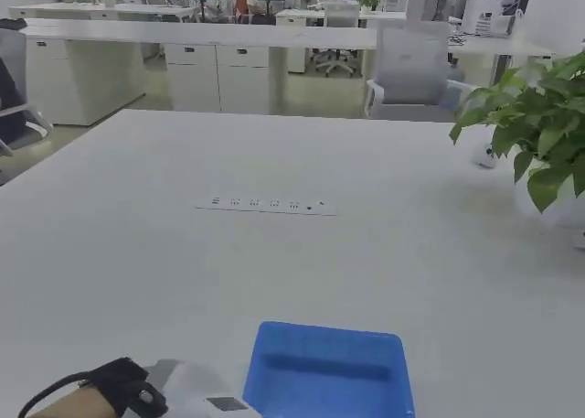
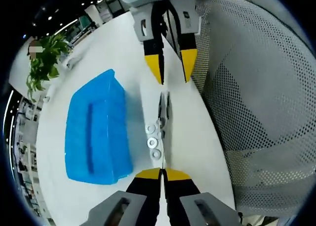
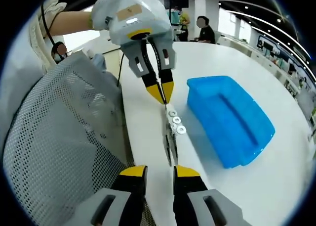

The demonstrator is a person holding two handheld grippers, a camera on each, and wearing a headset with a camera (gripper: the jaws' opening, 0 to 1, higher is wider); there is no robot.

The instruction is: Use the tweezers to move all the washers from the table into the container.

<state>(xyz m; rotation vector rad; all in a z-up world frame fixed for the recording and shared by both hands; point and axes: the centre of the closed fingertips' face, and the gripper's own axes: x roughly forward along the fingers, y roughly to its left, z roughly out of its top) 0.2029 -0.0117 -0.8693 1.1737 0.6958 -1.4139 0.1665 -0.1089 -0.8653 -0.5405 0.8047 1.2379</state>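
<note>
A white surface (image 1: 110, 253) is stretching toward rows of white desks (image 1: 183, 38) and a grey office chair (image 1: 409, 70); a leafy plant (image 1: 539, 125) is sitting at its right edge.

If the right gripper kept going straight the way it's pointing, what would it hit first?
Most likely the thin metal tweezers lying on the white table just ahead of the right gripper, though depth is hard to judge.

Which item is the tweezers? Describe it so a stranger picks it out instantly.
On the white table, find the blue container. Along its long side lie three washers in a row, and just beyond them the tweezers: a long, slim metal tool, not a small flat ring.
</note>
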